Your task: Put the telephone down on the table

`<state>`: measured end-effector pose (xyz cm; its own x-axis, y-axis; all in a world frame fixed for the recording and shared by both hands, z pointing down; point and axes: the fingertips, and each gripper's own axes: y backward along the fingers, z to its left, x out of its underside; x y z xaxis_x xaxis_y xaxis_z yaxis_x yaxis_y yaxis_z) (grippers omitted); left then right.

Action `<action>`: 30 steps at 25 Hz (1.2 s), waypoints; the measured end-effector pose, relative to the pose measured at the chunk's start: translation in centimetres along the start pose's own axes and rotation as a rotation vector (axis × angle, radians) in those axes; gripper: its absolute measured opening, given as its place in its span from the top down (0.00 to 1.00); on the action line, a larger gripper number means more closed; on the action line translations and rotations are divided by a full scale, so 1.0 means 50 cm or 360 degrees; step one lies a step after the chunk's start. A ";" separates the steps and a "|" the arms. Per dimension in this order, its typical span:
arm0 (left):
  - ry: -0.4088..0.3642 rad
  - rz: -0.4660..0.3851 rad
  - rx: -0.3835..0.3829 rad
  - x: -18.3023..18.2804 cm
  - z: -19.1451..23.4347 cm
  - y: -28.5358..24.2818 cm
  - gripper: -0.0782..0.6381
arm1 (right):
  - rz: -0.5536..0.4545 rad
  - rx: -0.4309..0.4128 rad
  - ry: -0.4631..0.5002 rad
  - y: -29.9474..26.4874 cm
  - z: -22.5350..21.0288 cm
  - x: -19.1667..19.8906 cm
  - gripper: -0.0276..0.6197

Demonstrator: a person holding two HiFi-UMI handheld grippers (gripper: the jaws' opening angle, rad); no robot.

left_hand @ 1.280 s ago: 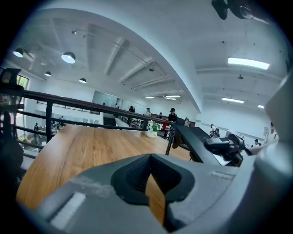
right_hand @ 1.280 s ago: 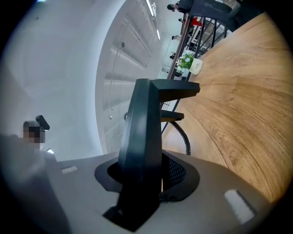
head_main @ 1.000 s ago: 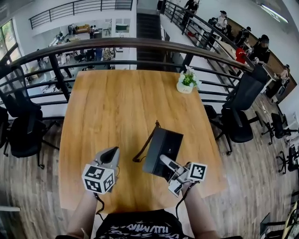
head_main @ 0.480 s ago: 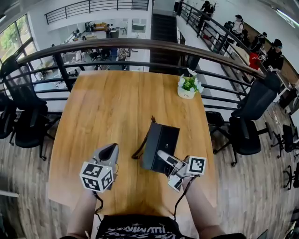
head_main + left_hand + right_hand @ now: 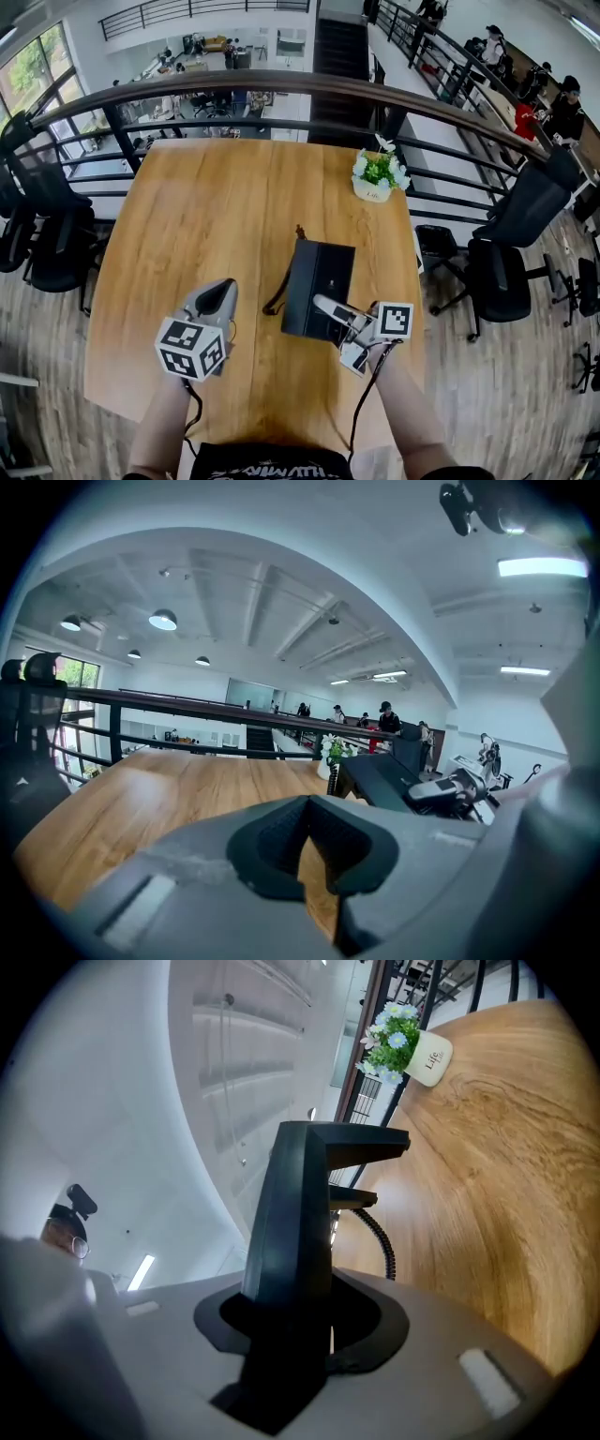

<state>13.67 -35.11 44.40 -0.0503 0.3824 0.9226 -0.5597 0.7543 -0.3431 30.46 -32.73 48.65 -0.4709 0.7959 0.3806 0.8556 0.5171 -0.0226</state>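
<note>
1. Head view: the telephone (image 5: 317, 281) is a plain black, boxy slab with a matte top and straight edges. It sits over the near right part of the wooden table (image 5: 206, 216).
2. A dark cord (image 5: 277, 298) trails off its left edge. The right gripper view shows this cord is coiled (image 5: 382, 1241).
3. The right gripper (image 5: 326, 307) pinches the telephone's near edge. In its own view the black body (image 5: 298, 1213) stands edge-on, clamped between the pads.
4. From the left gripper view the telephone (image 5: 382, 778) looks tilted and raised off the wood, though I cannot confirm the gap.
5. The left gripper (image 5: 218, 292) is beside the telephone, apart from it. Its jaws are pressed together with nothing between them.
6. A white flower pot (image 5: 377, 178) stands well beyond, near the far right edge.
</note>
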 end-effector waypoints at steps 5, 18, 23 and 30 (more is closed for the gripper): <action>-0.0005 0.0031 -0.0017 0.002 0.002 -0.060 0.89 | 0.0045 0.0021 -0.0044 -0.017 -0.060 -0.039 0.71; 0.0050 0.0138 -0.0027 0.036 0.034 -0.182 0.89 | 0.0127 0.0044 -0.0081 -0.067 -0.194 -0.126 0.71; 0.0065 0.0193 -0.0001 0.065 0.027 -0.217 0.89 | 0.0122 0.0089 -0.0118 -0.061 -0.240 -0.134 0.71; 0.0087 0.0244 0.0035 0.096 0.014 -0.235 0.89 | 0.0140 0.0051 -0.0105 -0.050 -0.251 -0.128 0.71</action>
<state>19.46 -42.53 52.97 -0.0919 0.5211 0.8486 -0.5670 0.6731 -0.4748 34.01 -43.06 57.87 -0.4085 0.8569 0.3143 0.8873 0.4536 -0.0833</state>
